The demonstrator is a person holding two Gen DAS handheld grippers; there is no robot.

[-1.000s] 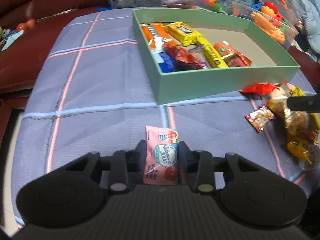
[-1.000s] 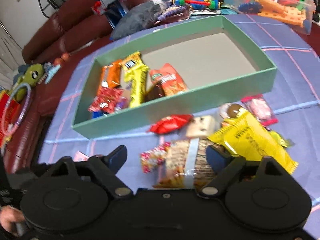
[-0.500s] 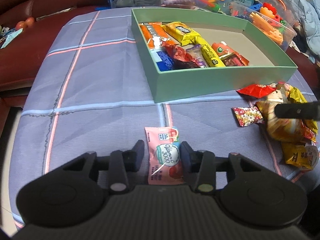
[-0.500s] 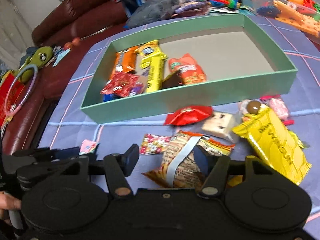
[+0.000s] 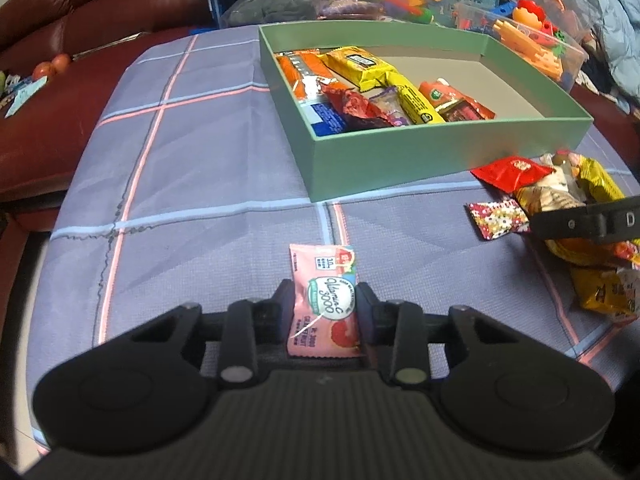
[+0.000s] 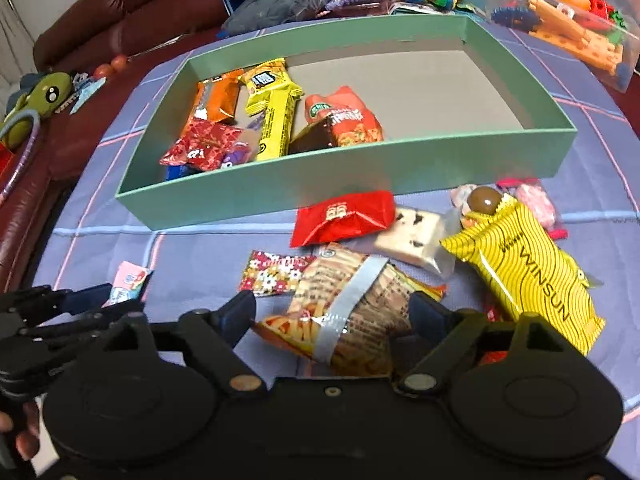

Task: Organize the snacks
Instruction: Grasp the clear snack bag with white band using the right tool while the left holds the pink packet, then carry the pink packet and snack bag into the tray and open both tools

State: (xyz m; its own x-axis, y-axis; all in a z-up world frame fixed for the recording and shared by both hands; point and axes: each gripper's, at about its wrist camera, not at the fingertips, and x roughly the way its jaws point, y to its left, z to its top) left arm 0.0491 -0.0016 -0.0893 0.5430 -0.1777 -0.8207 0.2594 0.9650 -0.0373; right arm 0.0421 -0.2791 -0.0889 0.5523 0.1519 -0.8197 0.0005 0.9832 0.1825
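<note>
My left gripper [image 5: 324, 300] is shut on a pink vitamin sachet [image 5: 323, 300], just above the blue checked cloth, short of the green box [image 5: 384, 156]. The box holds several snacks at its left end, and it also shows in the right wrist view [image 6: 256, 196]. My right gripper [image 6: 332, 312] is open around a tan snack bag with a grey stripe [image 6: 348, 312] lying on the cloth. Its jaws are apart on either side of the bag. The left gripper and the sachet [image 6: 128, 280] show at the left of the right wrist view.
Loose snacks lie in front of the box: a red pack [image 6: 344, 216], a flowered pack [image 6: 276, 276], a white bar [image 6: 412, 236], a yellow Winsun pack [image 6: 528, 272]. Toy bins [image 6: 572, 28] stand behind the box. A dark red sofa [image 5: 100, 12] lies to the left.
My left gripper has closed back onto the pink sachet after loosening. My right gripper has moved forward over the tan bag, and its jaws now sit around it.
</note>
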